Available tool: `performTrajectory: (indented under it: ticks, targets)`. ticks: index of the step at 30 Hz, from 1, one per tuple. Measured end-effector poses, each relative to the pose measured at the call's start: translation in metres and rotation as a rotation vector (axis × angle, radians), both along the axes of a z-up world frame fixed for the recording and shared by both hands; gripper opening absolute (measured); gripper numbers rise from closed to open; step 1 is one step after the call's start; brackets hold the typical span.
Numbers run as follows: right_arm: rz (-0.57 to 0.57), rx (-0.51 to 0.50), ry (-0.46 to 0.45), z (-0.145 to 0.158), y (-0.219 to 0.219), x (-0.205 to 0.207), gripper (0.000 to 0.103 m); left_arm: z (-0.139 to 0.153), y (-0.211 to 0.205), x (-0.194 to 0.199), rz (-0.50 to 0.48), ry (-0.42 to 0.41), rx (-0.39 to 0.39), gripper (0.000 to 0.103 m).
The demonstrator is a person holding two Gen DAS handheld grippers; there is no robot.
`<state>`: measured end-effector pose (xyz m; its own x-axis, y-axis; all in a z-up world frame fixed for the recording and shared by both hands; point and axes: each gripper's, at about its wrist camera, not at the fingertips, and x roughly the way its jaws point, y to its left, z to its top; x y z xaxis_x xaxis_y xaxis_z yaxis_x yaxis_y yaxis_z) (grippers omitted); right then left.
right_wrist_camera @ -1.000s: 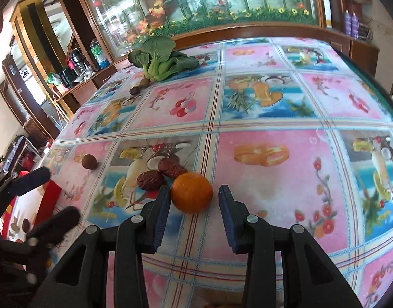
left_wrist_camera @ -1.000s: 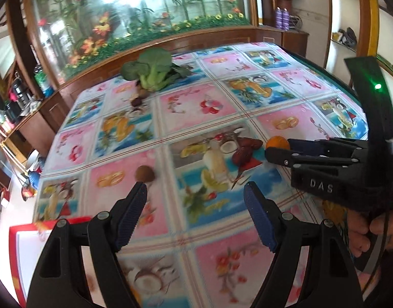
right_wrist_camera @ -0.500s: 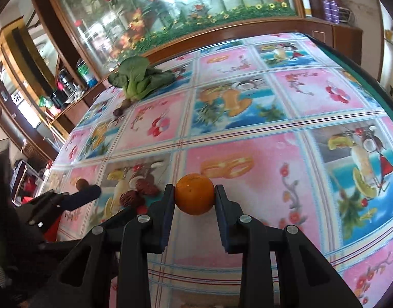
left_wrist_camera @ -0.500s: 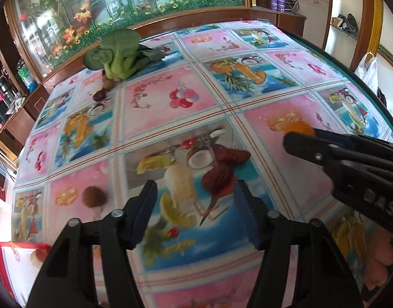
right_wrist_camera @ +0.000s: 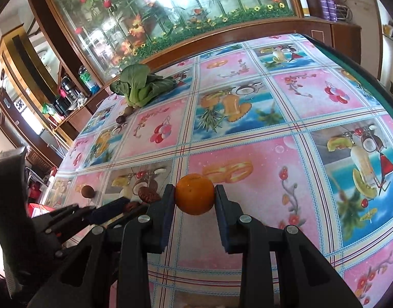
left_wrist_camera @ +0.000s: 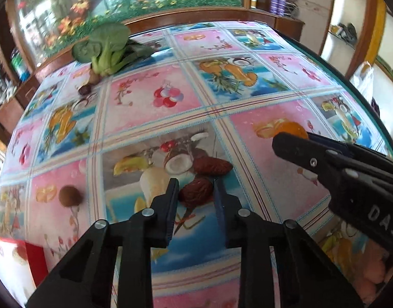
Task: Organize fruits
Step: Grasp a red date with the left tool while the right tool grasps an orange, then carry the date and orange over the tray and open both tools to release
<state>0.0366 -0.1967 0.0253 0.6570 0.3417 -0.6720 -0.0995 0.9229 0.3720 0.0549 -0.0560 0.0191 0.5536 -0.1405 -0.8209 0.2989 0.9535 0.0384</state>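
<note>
— Where is there room to pass?
— The middle and right of the tablecloth (right_wrist_camera: 286,118) lie bare, up to the far edge.
— What blocks the way?
— The bok choy (right_wrist_camera: 141,87) far left with two small fruits beside it; a brown round fruit (left_wrist_camera: 68,196) near left; two red dates (left_wrist_camera: 204,177) centre; the right gripper (left_wrist_camera: 290,133) close beside them.

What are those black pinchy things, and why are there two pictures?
Each is a hand-held gripper: a person holds one in each hand, with a camera looking along its fingers. One picture is the left one's view, one the right's. The right hand-held gripper squeezes an orange. The left hand-held gripper has its fingers around a wrinkly red date; another date lies behind it. On the fruit-picture tablecloth there are also a small round brown fruit and a leafy green vegetable.
</note>
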Motion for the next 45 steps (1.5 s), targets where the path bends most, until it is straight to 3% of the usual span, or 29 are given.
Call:
performTrajectory:
  ticks: [6,10,16,24,27,31,37,45]
  targets:
    - [-0.011,0.018,-0.027,0.003,-0.004,-0.002,0.030,0.029,0.022,-0.038,0.072,-0.071,-0.025,0.029]
    - [-0.025,0.027,-0.039,0.003,-0.007,-0.003,0.029,0.057,0.047,-0.085,0.122,-0.163,-0.038,0.029]
    - [-0.044,0.022,-0.081,0.001,-0.007,-0.009,0.029,0.095,0.102,-0.151,0.229,-0.286,-0.082,0.029]
    - [-0.045,0.066,-0.079,0.006,0.012,-0.030,0.029,0.132,0.188,-0.212,0.390,-0.443,-0.069,0.029]
    - [0.030,0.107,-0.097,0.020,0.046,-0.047,0.029,0.138,0.217,-0.223,0.447,-0.470,-0.059,0.029]
    - [0.191,0.088,-0.114,0.038,0.117,-0.064,0.029,0.135,0.254,-0.235,0.537,-0.472,-0.070,0.029]
    - [0.471,0.089,-0.080,0.057,0.234,-0.090,0.029,0.116,0.303,-0.249,0.670,-0.431,-0.051,0.029]
    - [0.660,-0.004,0.012,0.033,0.330,-0.106,0.029,0.080,0.347,-0.253,0.795,-0.352,0.024,0.029]
